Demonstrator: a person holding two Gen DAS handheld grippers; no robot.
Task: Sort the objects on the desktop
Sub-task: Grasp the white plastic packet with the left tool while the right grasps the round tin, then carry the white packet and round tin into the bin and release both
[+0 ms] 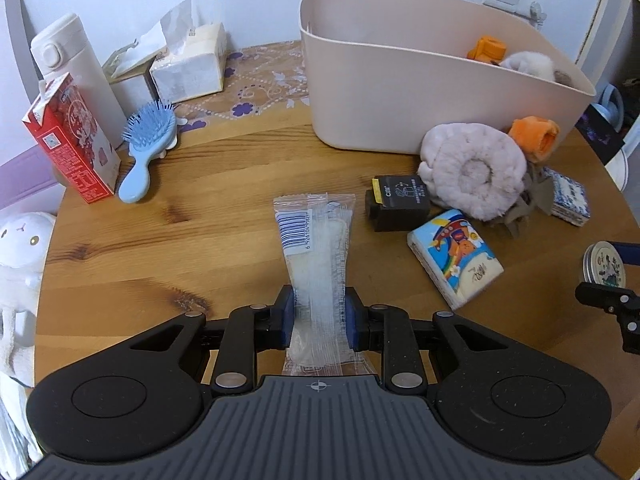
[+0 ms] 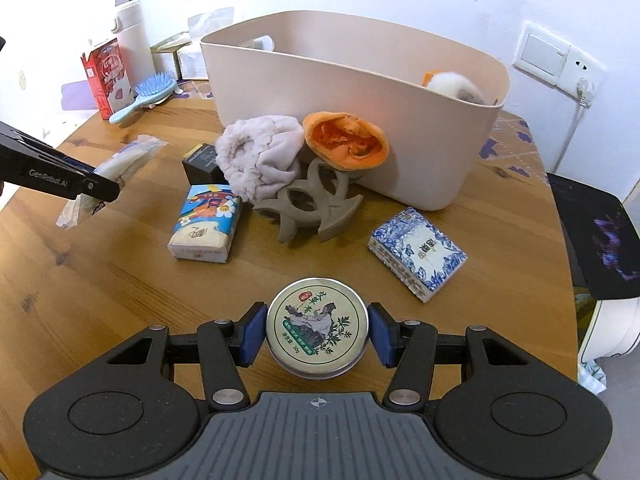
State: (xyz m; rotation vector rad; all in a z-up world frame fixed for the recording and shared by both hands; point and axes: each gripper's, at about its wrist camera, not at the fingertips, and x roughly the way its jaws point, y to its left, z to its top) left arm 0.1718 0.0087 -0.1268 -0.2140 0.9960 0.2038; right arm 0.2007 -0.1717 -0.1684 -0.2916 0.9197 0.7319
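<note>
Round and wooden, the table (image 1: 120, 248) stands against a pale wall, with a floral purple-patterned mat at its far edge. At the far right of the left wrist view sits a beige storage bin (image 1: 400, 92), and inside it lie something orange and something fluffy and pale. Against the bin's near wall rest a rolled grey fluffy cloth (image 1: 472, 168) and an orange plush piece (image 2: 346, 140), with a grey hair claw (image 2: 312, 204) just in front of them. Near these lie a black box (image 1: 398, 200), a cartoon-printed tissue pack (image 1: 456, 256) and a blue-and-white patterned pack (image 2: 418, 254). At the far left stand a red carton (image 1: 70, 140), a white flask (image 1: 76, 68) behind it, a blue hairbrush (image 1: 144, 152) leaning beside the carton, and an open tissue box (image 1: 188, 64). The left gripper (image 1: 318, 314) is clamped on a clear plastic packet (image 1: 316, 240) with a barcode, its blue pads pressing both sides; the right wrist view shows the packet lifted off the wood, tilted. The right gripper (image 2: 318, 330) is closed on a round metal tin (image 2: 317, 326) with a green-and-white label, gripped at its rim, at the near right of the table.
</note>
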